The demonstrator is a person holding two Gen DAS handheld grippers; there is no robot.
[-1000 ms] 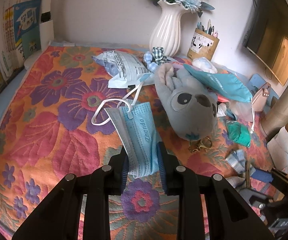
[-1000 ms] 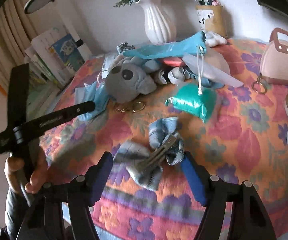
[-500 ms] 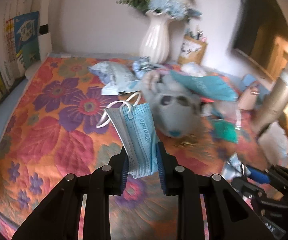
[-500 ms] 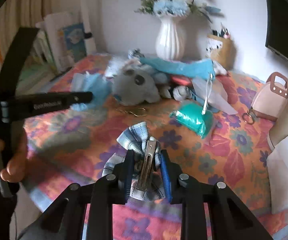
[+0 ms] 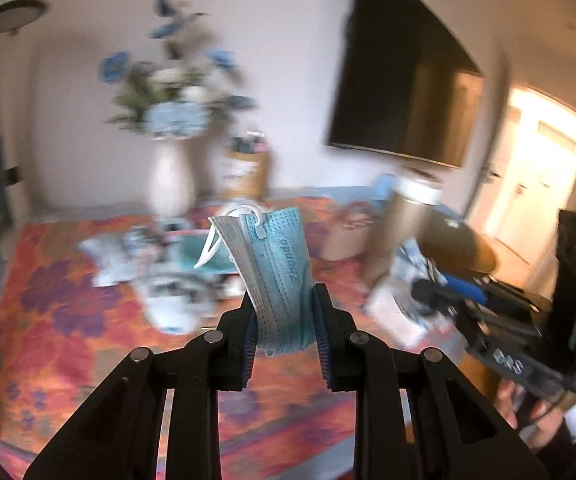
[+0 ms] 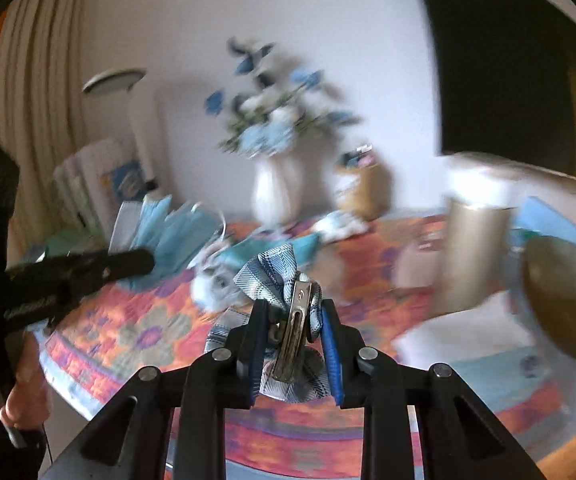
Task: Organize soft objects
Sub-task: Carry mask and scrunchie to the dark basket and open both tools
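Above the cloth [image 5: 59,320], one mask [image 5: 277,272], one bow [image 6: 283,312].

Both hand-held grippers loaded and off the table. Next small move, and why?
Probably carry both toward one drop spot, staying clear of the clutter. The left hand-held gripper is shut on the blue face mask and the right hand-held gripper on the plaid hair bow; both hang above the floral tablecloth. No bin is visible.
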